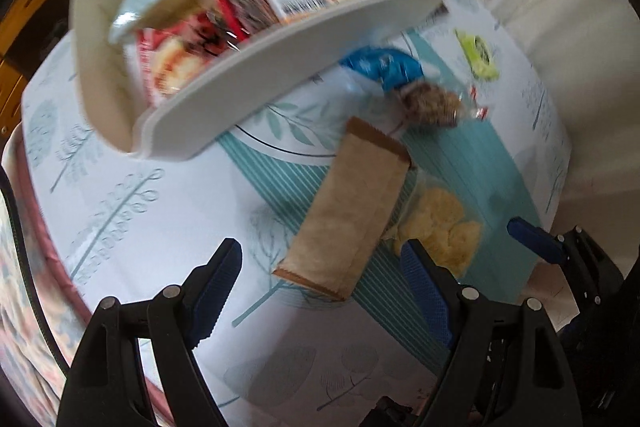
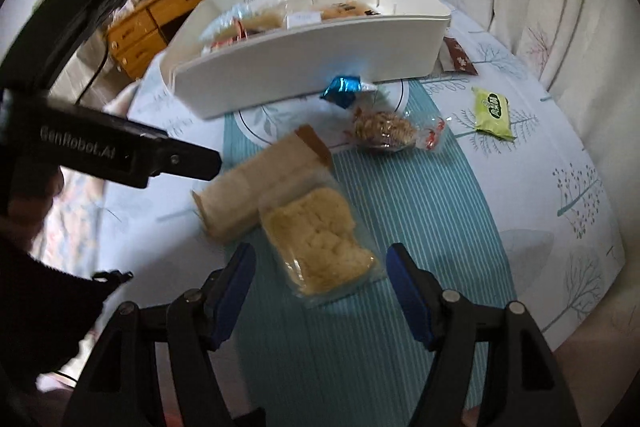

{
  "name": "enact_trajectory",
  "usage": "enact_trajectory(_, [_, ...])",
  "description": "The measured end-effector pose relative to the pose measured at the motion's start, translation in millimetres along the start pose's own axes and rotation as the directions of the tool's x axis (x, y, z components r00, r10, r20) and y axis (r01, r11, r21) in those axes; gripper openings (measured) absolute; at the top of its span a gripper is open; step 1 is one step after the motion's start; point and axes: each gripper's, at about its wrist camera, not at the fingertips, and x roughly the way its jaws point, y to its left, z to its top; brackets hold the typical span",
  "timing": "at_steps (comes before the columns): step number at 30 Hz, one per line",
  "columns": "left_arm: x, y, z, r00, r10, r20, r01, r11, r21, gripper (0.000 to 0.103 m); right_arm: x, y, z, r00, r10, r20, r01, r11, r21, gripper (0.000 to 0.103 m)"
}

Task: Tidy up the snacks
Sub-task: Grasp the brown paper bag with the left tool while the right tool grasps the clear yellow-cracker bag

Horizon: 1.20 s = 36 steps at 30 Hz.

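Observation:
A brown paper packet (image 1: 352,211) (image 2: 256,195) lies on the cloth. Its near end sits between the fingers of my left gripper (image 1: 320,291), which hangs open just above it without touching. Beside it lies a clear packet of yellow crackers (image 2: 316,243) (image 1: 440,227). My right gripper (image 2: 320,267) straddles its near end, open, with the pads clear of the wrapper. Behind them a white bin (image 2: 304,67) (image 1: 280,75) holds several snack packets. In the left wrist view one of the right gripper's blue fingers (image 1: 536,239) shows at the right.
Loose on the table (image 2: 560,207) near the bin are a blue foil wrapper (image 2: 342,89), a nut snack in clear wrap (image 2: 384,129), a green packet (image 2: 492,111) and a dark red sachet (image 2: 458,57). A wooden drawer unit (image 2: 160,23) stands beyond.

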Motion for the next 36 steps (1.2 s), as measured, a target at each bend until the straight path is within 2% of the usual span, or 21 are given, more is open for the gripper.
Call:
enact_trajectory(4, [20, -9, 3, 0.999, 0.041, -0.033, -0.039, 0.998, 0.047, 0.081, 13, 6, -6, 1.0, -0.012, 0.024, 0.013, 0.998, -0.057, 0.069])
enact_trajectory(11, [40, -17, 4, 0.996, 0.053, -0.069, -0.047, 0.995, 0.088, 0.081, 29, 11, -9, 0.998, -0.037, 0.047, 0.043, 0.992, -0.122, 0.069])
enact_trajectory(14, [46, -19, 3, 0.995, 0.056, -0.081, -0.048, 0.994, 0.096, 0.081, 35, 9, -8, 0.998, -0.038, 0.044, 0.043, 0.993, -0.11, 0.068])
enact_trajectory(16, [51, -22, 2, 0.994, 0.065, -0.088, -0.056, 0.993, 0.104, 0.081, 38, 8, -8, 0.999, -0.032, 0.041, 0.036, 0.994, -0.107, 0.058])
enact_trajectory(18, [55, -22, 0, 0.994, 0.067, -0.089, -0.057, 0.993, 0.106, 0.081, 37, 8, -9, 0.999, -0.026, 0.043, 0.03, 0.995, -0.1, 0.055])
enact_trajectory(29, [63, -38, -11, 0.994, 0.038, -0.106, -0.02, 0.986, 0.164, 0.08, 27, 3, -26, 1.0, -0.031, 0.002, 0.031, 0.999, 0.018, 0.052])
enact_trajectory(36, [59, -34, -21, 0.994, 0.082, -0.075, -0.069, 0.984, 0.166, 0.065, 5, -13, -37, 0.999, -0.043, -0.023, 0.044, 0.995, 0.089, 0.049])
